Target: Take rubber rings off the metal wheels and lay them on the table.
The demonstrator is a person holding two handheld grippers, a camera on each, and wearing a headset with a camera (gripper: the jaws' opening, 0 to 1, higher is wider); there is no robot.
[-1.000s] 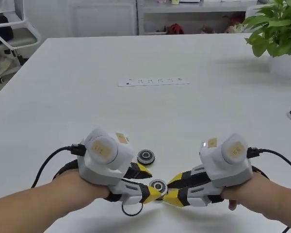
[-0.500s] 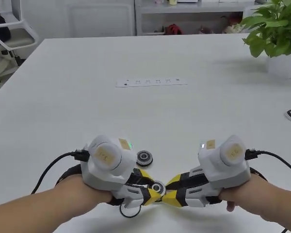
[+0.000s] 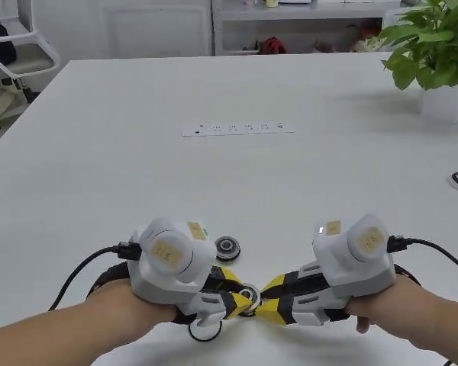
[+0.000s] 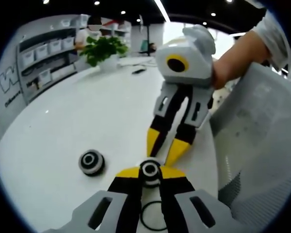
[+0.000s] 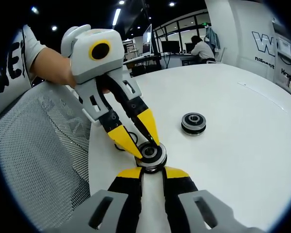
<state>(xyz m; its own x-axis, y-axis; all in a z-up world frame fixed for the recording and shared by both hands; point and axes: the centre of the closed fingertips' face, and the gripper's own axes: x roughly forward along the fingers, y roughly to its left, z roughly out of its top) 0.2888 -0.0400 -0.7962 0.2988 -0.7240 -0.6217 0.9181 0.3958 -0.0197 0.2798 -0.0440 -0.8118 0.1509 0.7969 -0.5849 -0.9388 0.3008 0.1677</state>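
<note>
Two grippers meet on one metal wheel (image 3: 249,294) in the head view. The left gripper (image 3: 237,303) is on its left and the right gripper (image 3: 268,306) on its right, both clenched onto it from opposite sides. A second wheel (image 3: 227,245) stands on the table (image 3: 237,183) just beyond the metal wheel. A loose rubber ring (image 3: 204,330) lies near it on the person's side, under the left gripper. In the left gripper view, that gripper's own yellow tips flank the metal wheel (image 4: 150,170) and grasp it, while the right gripper (image 4: 169,148) pinches its far edge. The loose rubber ring (image 4: 153,217) lies just behind the wheel, and the second wheel (image 4: 91,162) is off to its left. In the right gripper view, the own tips close on the near edge of the metal wheel (image 5: 152,154); whether they hold rubber or metal I cannot tell. The left gripper (image 5: 143,138) bites the far edge. As I judge it, the risk is that jaws pulling on metal rather than rubber could pop the wheel free to roll, or the rubber could snap away.
</note>
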